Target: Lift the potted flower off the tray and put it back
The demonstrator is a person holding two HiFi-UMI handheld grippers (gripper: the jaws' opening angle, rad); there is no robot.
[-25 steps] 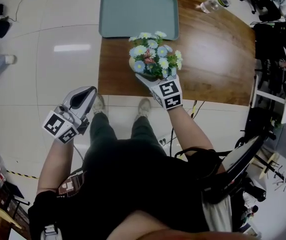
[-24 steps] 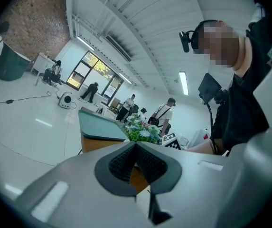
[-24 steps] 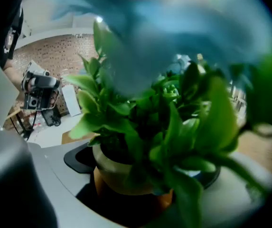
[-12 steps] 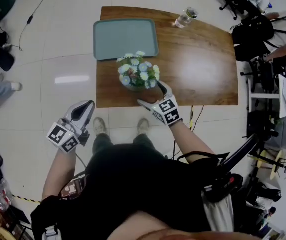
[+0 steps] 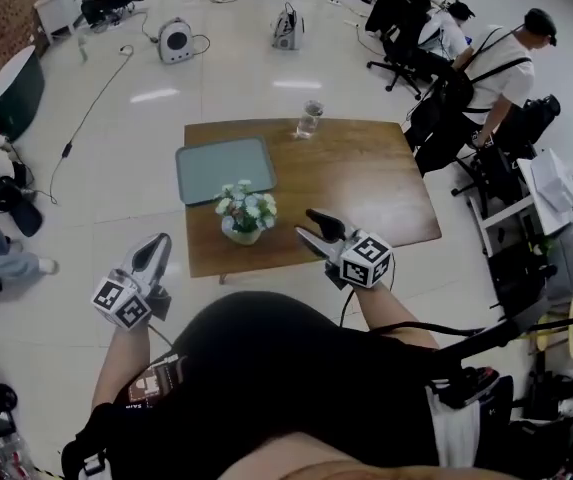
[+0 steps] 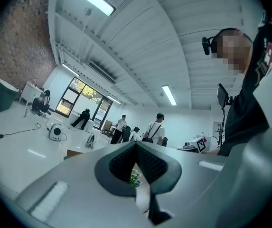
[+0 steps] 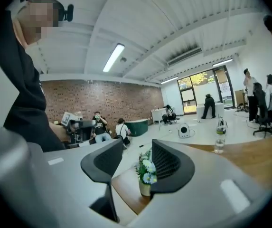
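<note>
The potted flower (image 5: 245,213), pale blooms in a small cream pot, stands on the wooden table (image 5: 366,183) near its front edge, beside and in front of the green tray (image 5: 224,168). The tray holds nothing. My right gripper (image 5: 311,230) hangs in the air to the right of the flower, apart from it. Its jaws are closing with nothing between them; the flower (image 7: 146,172) shows far off through the gap of the right gripper (image 7: 138,146). My left gripper (image 5: 159,243) is off the table's front left, tips together. The left gripper (image 6: 136,146) holds nothing.
A clear plastic bottle (image 5: 309,120) stands at the table's far edge. People sit on office chairs (image 5: 436,78) at the back right. Small devices (image 5: 174,40) and cables lie on the white floor behind the table.
Both grippers rose. The right one drew back from the flower and its jaws narrowed. The flower stays on the table. The head view pulled up and back.
</note>
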